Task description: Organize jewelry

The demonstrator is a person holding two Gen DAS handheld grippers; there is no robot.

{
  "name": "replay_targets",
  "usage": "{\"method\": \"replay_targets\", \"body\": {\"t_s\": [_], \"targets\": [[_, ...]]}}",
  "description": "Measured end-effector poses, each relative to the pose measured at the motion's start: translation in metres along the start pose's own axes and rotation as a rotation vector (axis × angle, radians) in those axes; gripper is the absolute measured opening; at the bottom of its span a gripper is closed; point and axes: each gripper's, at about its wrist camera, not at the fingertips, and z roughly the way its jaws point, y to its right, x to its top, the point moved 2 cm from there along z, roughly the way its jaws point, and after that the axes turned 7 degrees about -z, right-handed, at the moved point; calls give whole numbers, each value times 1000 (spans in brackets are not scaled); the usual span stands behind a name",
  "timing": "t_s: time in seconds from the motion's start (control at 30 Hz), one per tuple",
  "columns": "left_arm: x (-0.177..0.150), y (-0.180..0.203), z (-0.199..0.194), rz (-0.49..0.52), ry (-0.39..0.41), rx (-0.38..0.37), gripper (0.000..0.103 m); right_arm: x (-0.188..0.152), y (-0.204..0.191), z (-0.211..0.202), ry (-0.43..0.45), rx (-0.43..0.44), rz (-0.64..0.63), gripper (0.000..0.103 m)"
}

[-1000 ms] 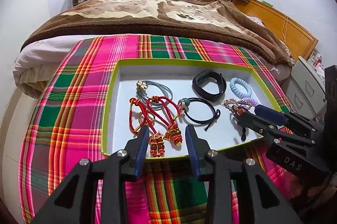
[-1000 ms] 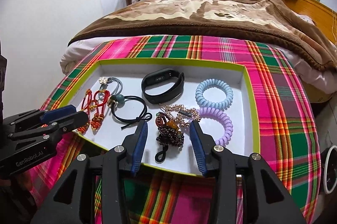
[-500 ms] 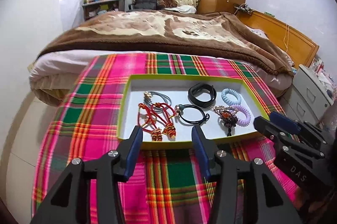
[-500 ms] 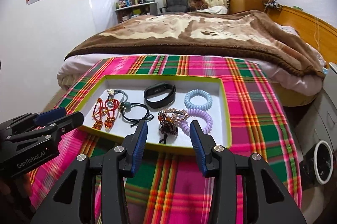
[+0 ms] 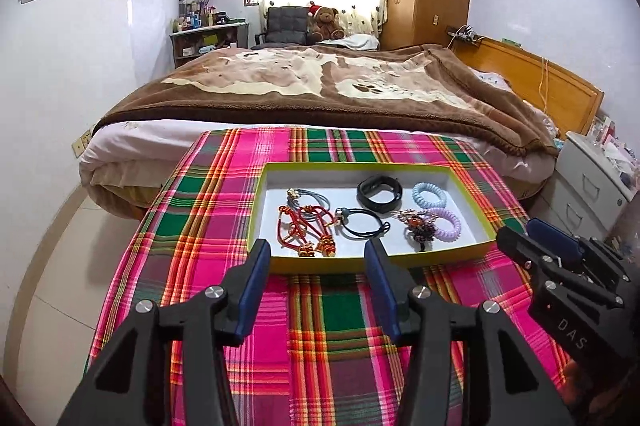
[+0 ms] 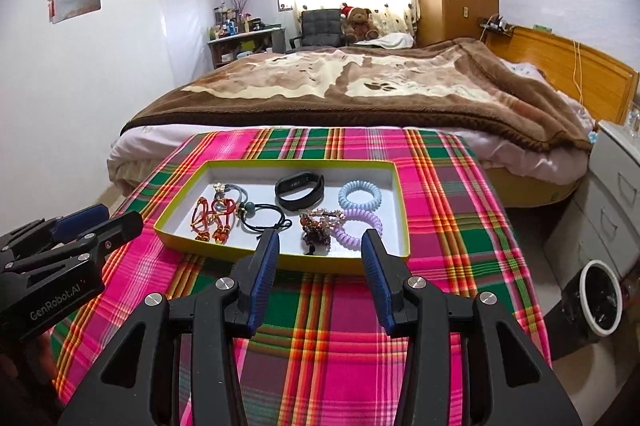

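Both tongs, left (image 5: 316, 256) and right (image 6: 318, 246), hover agape, level before the tray (image 5: 440, 258).

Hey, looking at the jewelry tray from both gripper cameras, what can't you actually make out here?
- Right wrist view: left gripper side-on, so its jaw opening is unreadable.
- Left wrist view: tray near wall partly hidden behind left gripper fingertips.
- Both views: beaded bracelet too small and tangled to count pieces.
- Right wrist view: black band markings too small.

A teddy bear (image 5: 325, 24) sits beyond the brown blanket (image 5: 320, 85).
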Motion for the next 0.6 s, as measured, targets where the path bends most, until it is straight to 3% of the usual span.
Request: {"method": "replay_targets", "body": {"t_s": [0.6], "targets": [[-4,-1,-8,-1,-2,9,51,-2,-5,-6,2,6,0,44]]}}
